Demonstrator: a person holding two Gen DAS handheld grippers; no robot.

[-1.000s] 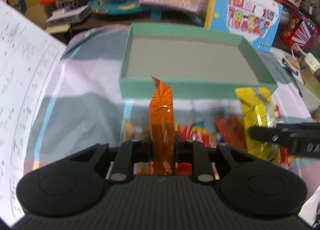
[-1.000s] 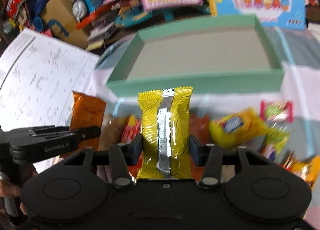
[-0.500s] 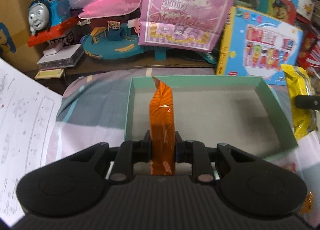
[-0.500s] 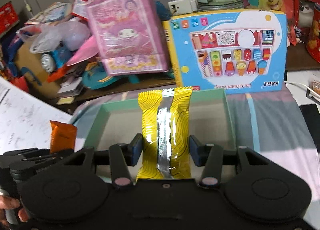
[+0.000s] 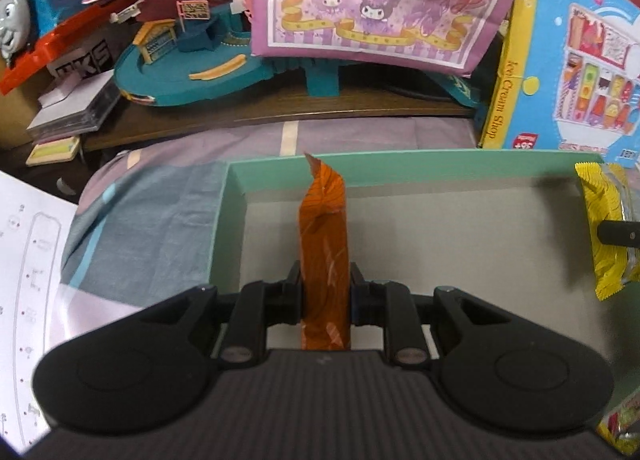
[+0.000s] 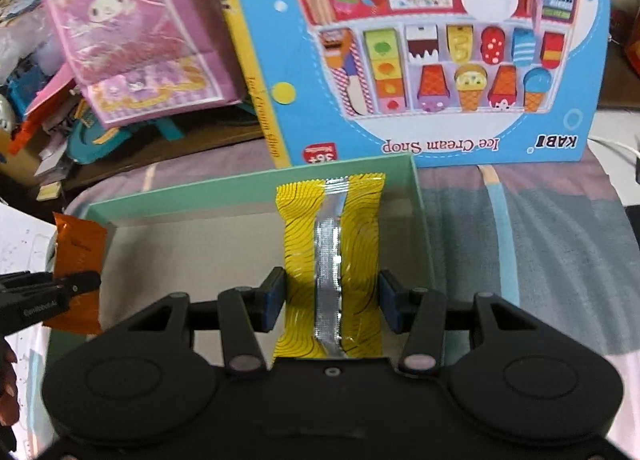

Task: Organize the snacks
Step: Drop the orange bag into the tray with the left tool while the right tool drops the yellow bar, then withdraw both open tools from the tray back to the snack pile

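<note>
A bed (image 5: 160, 212) fills the lower ground here, covered in a sheet of grey, lilac and blue blocks, and behind it runs a dark wooden shelf (image 5: 280, 116) crowded with toys. There's the big blue Ice Cream Shop box (image 6: 440, 52) standing upside down against the far side, a pink gift bag (image 5: 380, 0) leaning beside it, a teal playset (image 5: 192, 64) and a blue train (image 5: 24, 16) off to the left. White printed paper (image 5: 28, 280) lies over the bed's left edge.

On the sheet sits the green box (image 5: 228, 228), open-topped, pale grey inside, nothing lying on its floor that we can see. Both claws are over it!

Right claw (image 6: 331, 302) is clamped on the yellow pack (image 6: 360, 220), squeezing it at mid-length. Its long axis runs straight away from the camera toward the box's far wall, silver seam facing up. It's over the right half of the box.

Left claw (image 5: 325, 292) is pinched tight on the orange pack (image 5: 324, 228), turned edge-on, long axis pointing forward and up, the far tip twisted and reaching the far wall in view. It's over the left part of the box, near the left wall.

One more yellow snack (image 5: 620, 428) peeks in at the lower right.
</note>
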